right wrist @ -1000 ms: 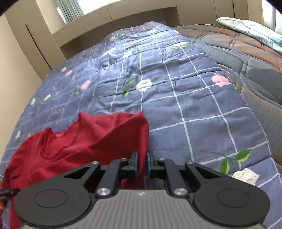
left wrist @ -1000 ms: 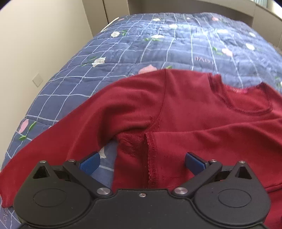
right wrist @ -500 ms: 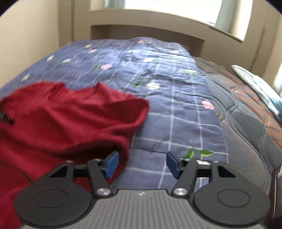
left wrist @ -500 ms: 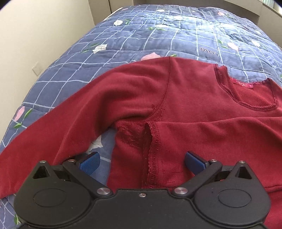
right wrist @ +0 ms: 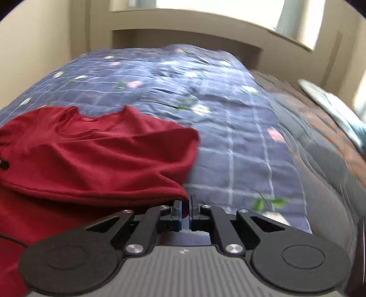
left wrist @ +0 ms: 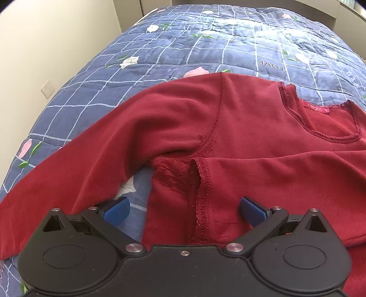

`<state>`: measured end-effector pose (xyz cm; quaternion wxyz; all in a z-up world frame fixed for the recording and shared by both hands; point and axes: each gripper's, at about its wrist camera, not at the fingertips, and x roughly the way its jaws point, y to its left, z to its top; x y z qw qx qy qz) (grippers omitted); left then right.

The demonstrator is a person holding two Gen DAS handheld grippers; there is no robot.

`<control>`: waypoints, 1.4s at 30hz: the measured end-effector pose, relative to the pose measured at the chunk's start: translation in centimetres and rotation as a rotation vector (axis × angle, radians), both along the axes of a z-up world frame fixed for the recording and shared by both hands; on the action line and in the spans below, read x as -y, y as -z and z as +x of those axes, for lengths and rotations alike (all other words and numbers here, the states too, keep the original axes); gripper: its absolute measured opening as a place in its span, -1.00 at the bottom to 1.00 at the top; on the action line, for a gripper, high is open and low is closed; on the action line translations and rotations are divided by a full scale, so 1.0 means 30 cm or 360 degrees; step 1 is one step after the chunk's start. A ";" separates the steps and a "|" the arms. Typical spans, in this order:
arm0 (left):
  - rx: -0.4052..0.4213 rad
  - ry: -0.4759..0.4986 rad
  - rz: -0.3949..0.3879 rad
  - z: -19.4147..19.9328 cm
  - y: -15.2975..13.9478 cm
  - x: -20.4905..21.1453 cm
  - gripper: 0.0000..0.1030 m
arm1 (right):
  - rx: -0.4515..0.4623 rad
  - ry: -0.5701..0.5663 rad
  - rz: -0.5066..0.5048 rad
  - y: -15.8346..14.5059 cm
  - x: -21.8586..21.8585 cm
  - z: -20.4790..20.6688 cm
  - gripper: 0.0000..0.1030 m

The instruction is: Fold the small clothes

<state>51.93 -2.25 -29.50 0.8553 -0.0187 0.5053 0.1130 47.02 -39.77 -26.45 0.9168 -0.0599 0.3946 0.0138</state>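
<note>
The red top [left wrist: 263,128] lies flat on the quilted bed [left wrist: 205,45], its free sleeve running to the lower left of frame beside the wide-open left hand-held gripper [left wrist: 183,211], while the right hand-held gripper [right wrist: 187,213] pinches its hem

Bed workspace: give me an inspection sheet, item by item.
Surface: blue checked quilt with flower prints, covering the bed.
Job's things: red top lying on the quilt, neckline away from the camera, one sleeve spread out to the side, the other folded across the body.
Clutter: nothing seen on the quilt.
Grippers: left hand-held gripper open, jaws straddling the top's side seam; right hand-held gripper shut on the top's edge.
Cables: nothing seen.
Surroundings: beige wall with a socket; window beyond the bed; dark padded cover beside the quilt.
</note>
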 end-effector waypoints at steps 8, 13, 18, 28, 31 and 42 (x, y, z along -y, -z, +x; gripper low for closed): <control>0.0014 0.0018 -0.0021 -0.013 -0.002 -0.015 0.99 | -0.0121 0.0139 0.0131 0.048 0.041 0.013 -0.80; 0.0052 0.0019 -0.0007 -0.057 -0.042 -0.028 0.99 | -0.0110 0.0142 0.0090 0.003 0.039 -0.026 -0.14; 0.0061 -0.0042 -0.0086 -0.145 -0.081 -0.068 0.99 | -0.0056 0.0145 0.0024 -0.051 0.006 -0.071 0.34; 0.0095 -0.0470 -0.0079 -0.361 -0.130 -0.316 0.99 | -0.0010 0.0271 -0.0060 0.006 -0.059 0.080 0.71; 0.0098 -0.0658 -0.0089 -0.419 -0.123 -0.426 0.99 | -0.0117 0.0357 -0.0051 0.064 -0.048 0.099 0.78; 0.0059 -0.1089 0.0010 -0.543 -0.088 -0.767 0.99 | -0.0020 0.0395 -0.0075 -0.032 -0.166 -0.023 1.00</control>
